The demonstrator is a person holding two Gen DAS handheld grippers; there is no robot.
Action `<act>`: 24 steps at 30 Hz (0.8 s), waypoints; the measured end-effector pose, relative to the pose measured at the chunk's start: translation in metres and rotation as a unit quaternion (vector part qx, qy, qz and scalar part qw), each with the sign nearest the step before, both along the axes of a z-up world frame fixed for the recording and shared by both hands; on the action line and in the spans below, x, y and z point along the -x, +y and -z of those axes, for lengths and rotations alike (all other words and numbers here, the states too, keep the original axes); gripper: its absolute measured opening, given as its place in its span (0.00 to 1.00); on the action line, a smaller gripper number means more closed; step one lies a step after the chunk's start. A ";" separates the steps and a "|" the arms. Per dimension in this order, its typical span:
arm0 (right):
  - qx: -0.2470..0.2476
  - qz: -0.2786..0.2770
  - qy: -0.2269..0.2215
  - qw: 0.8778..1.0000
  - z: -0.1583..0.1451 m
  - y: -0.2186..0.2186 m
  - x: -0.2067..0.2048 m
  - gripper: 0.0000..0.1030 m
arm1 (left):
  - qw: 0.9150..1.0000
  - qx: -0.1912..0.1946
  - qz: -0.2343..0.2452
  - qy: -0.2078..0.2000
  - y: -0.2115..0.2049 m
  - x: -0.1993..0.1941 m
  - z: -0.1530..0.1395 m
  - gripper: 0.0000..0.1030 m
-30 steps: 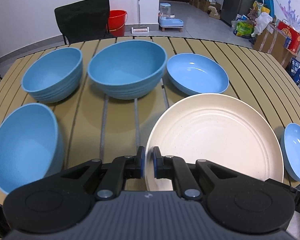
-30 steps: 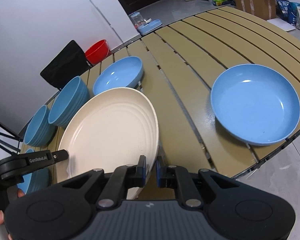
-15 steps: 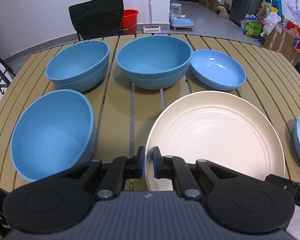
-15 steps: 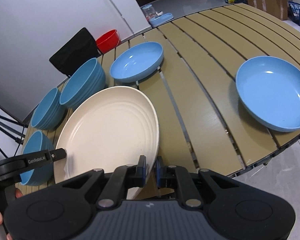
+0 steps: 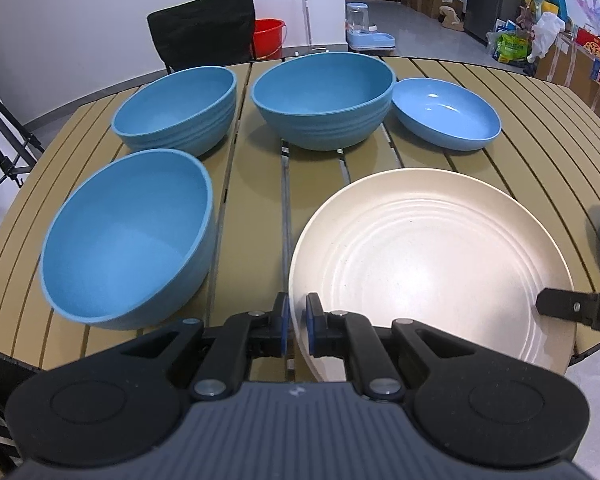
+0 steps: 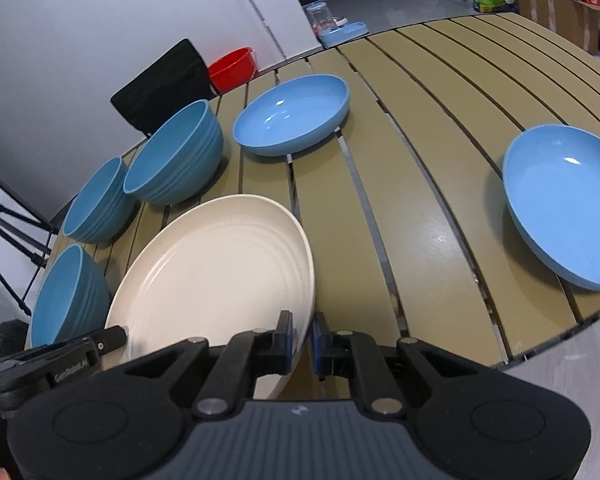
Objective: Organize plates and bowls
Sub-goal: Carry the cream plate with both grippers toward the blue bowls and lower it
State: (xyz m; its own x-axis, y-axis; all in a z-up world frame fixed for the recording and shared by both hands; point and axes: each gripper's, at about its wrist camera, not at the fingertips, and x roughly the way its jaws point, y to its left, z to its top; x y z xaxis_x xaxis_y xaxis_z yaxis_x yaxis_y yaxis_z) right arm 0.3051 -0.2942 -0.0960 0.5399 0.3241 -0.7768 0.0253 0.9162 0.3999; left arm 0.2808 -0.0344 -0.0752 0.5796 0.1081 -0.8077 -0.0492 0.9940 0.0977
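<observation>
Both grippers, left gripper (image 5: 294,322) and right gripper (image 6: 301,338), are pinching the cream plate's (image 5: 428,268) rim over the desk (image 6: 412,208). It's sitting empty, like the blue bowls (image 5: 320,98) (three deep ones).

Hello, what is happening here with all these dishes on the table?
A person holds a gripper in each hand, and both are shut on the rim of the cream plate: the left gripper on one side, the right gripper on the other. Three blue bowls and two blue shallow plates sit apart on the slatted table, not yet stacked.
</observation>
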 end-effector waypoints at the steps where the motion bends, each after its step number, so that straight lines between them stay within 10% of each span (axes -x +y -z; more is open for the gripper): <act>1: 0.002 -0.005 -0.002 1.000 0.001 0.002 -0.002 0.09 | 1.000 -0.003 -0.001 -0.002 0.000 0.001 0.000 0.09; 24: 0.042 -0.070 -0.017 0.997 0.012 0.033 -0.027 0.08 | 0.999 -0.034 -0.021 0.015 0.013 0.005 0.019 0.11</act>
State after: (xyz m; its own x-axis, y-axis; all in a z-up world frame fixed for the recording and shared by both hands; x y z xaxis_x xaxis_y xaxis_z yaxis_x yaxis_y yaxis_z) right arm 0.3318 -0.2611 -0.1078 0.5210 0.3331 -0.7859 -0.1178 0.9400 0.3203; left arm 0.2753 -0.0218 -0.0947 0.5485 0.1872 -0.8149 -0.0864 0.9821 0.1674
